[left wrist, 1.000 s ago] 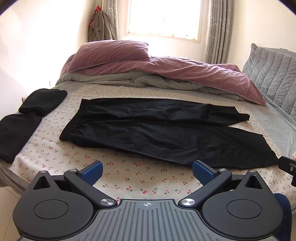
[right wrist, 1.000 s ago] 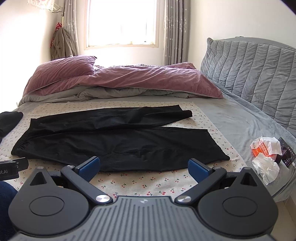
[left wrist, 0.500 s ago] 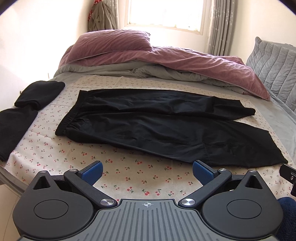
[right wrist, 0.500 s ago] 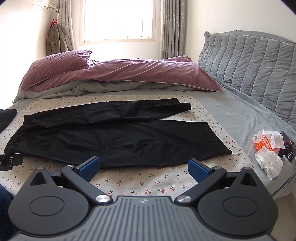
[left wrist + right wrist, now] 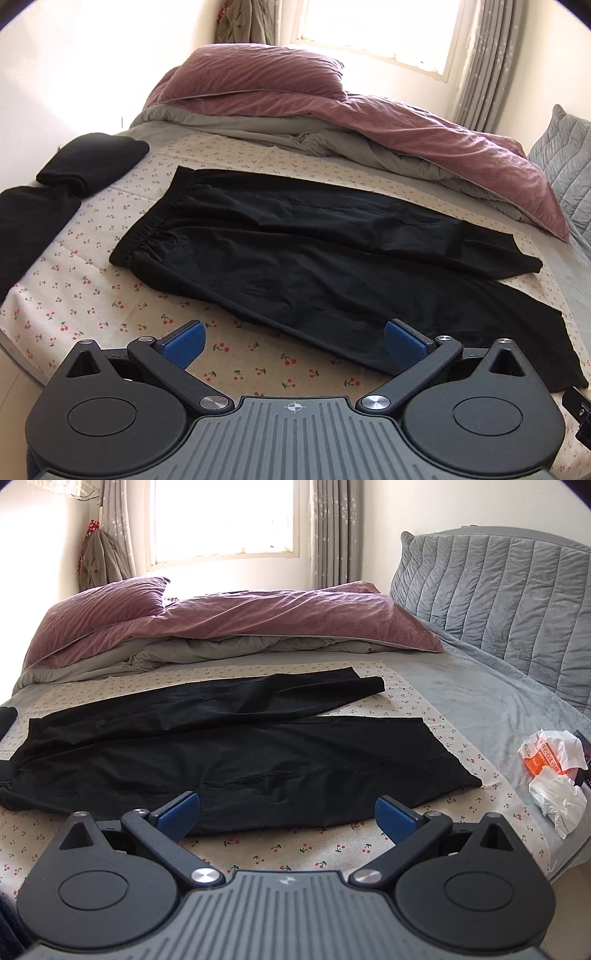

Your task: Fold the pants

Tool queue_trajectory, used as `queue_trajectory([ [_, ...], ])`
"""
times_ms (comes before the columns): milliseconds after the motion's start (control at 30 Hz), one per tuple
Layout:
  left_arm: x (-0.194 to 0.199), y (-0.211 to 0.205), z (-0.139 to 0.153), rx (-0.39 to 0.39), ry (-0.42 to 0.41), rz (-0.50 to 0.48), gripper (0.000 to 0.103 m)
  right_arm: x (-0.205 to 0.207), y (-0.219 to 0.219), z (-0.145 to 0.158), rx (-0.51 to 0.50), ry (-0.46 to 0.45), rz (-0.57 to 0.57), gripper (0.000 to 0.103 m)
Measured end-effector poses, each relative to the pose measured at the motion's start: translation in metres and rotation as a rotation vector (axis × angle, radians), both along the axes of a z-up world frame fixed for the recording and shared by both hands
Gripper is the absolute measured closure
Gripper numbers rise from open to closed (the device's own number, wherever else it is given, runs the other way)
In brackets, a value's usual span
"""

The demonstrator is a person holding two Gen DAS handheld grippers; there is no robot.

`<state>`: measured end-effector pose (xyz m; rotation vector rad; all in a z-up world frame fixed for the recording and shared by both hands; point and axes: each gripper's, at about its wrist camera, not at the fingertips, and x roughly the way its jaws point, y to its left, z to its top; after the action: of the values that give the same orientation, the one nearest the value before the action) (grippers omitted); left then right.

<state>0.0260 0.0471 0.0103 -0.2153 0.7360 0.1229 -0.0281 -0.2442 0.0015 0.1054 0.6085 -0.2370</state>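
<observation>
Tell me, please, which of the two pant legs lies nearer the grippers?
The wider leg, whose hem points toward the crumpled wrappers; the other leg lies beyond it, closer to the purple duvet.

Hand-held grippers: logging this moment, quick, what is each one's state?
Left hand-held gripper: open, holding nothing, above the pants.
Right hand-held gripper: open, holding nothing.

Bare cherry-print sheet [image 5: 295, 849] fronts the pants [image 5: 236, 760]; wrappers [image 5: 554, 771] crowd right
</observation>
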Motion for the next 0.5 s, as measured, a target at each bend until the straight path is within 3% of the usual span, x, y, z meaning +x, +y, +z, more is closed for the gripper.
queue_trajectory([
  [100,0.030,-0.005,-0.007,-0.017,0.059,-0.020,0.000,0.014,-0.010,-0.013,0.179,0.009,-0.134,0.015],
  [167,0.038,-0.004,-0.009,0.024,0.060,0.030,0.000,0.013,-0.002,-0.020,0.242,-0.035,-0.095,0.015],
  [233,0.050,0.000,-0.008,0.045,0.034,0.094,0.000,0.016,0.009,-0.021,0.170,-0.068,-0.016,0.015],
  [300,0.060,0.000,-0.009,0.039,0.061,0.120,0.000,0.025,0.009,-0.028,0.054,-0.081,0.059,0.015],
  [367,0.064,-0.001,-0.013,0.013,0.060,0.142,0.000,0.042,-0.001,-0.041,-0.003,-0.018,0.018,0.015],
  [400,0.065,-0.003,-0.015,0.007,0.060,0.136,0.000,0.048,-0.009,-0.041,0.031,0.012,0.004,0.015],
  [500,0.067,-0.009,-0.022,0.008,0.069,0.107,0.000,0.037,-0.027,-0.035,0.168,-0.109,0.006,0.015],
])
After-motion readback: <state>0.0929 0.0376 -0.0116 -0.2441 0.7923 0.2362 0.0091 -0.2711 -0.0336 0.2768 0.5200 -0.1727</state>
